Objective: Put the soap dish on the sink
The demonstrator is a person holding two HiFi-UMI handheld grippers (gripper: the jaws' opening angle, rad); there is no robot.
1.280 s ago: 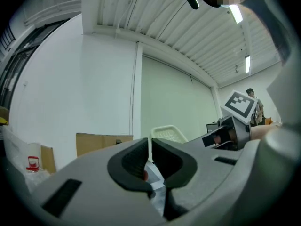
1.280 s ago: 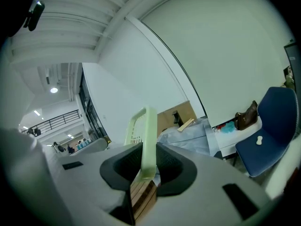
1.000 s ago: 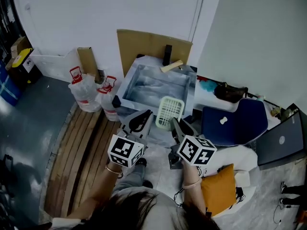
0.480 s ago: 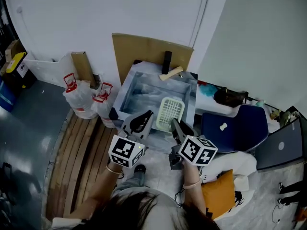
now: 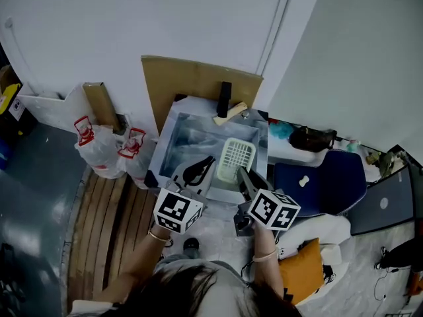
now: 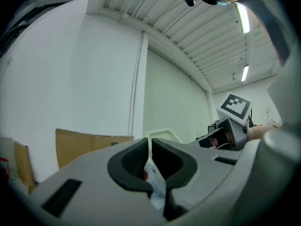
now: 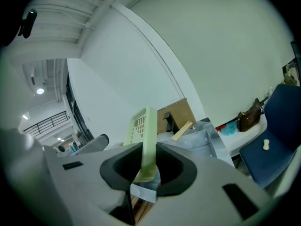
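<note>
1. The only print in sight is red marking on two white plastic bags (image 5: 99, 147), too small to read, and black-and-white square markers on each gripper's cube.
2. The room has plain white walls. A brown cardboard sheet (image 5: 192, 84) leans on the wall behind a grey rectangular metal sink (image 5: 173, 129). Wooden floor slats (image 5: 119, 223) run at the left; a blue chair (image 5: 330, 183) and an orange cushion (image 5: 301, 263) sit at the right.
3. The pale green slotted plastic soap dish (image 5: 236, 158) hangs over the sink's near right part, between the two grippers.
4. The right gripper (image 7: 146, 149) clamps the dish's edge between its dark pads.
5. The left gripper (image 6: 150, 147) has its jaws nearly together, pinching a thin edge of the same dish.
</note>
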